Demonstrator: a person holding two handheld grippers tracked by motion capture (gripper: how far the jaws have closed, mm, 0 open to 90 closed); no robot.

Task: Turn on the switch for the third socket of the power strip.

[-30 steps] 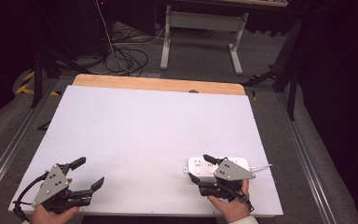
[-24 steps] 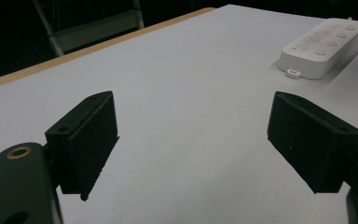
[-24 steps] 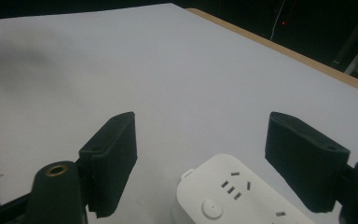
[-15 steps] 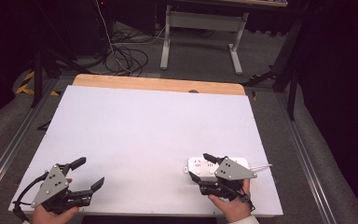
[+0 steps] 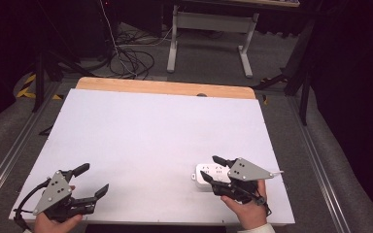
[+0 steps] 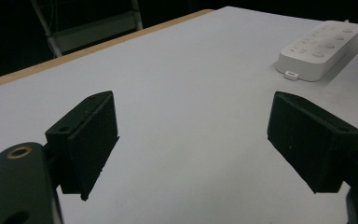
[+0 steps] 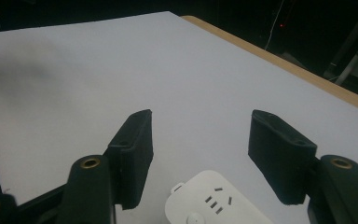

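Right gripper (image 5: pixel 212 167), black two-jaw unit with a grey three-cornered plate on top, sits at the near right of the table, held from below by the person's right hand (image 5: pixel 245 211). Its jaws have just been closing and stand part-open, straddling the near end of the power strip without the pads pressing on it; in the right gripper view (image 7: pixel 198 154) the strip's rounded end lies low between the two black pads with clear gaps on both sides. Beneath it: large white rectangular table top (image 5: pixel 155 136) with a light wooden strip along its far edge (image 5: pixel 165 88), bare across the stretch ahead of the jaws. Left gripper (image 5: pixel 93 179), same black build with grey plate, is well apart on the opposite near corner, in the person's left hand (image 5: pixel 53 223), jaws wide with nothing between them, pads hovering over bare table in the left gripper view (image 6: pixel 193 140). White flat plastic power strip (image 5: pixel 211 175) with rows of sockets lies flat on the table right under the right gripper's jaws, long axis running along the near edge, partly hidden by the grey plate; from the left gripper it shows far off to the upper right (image 6: pixel 320 49), a small tab at its near end.
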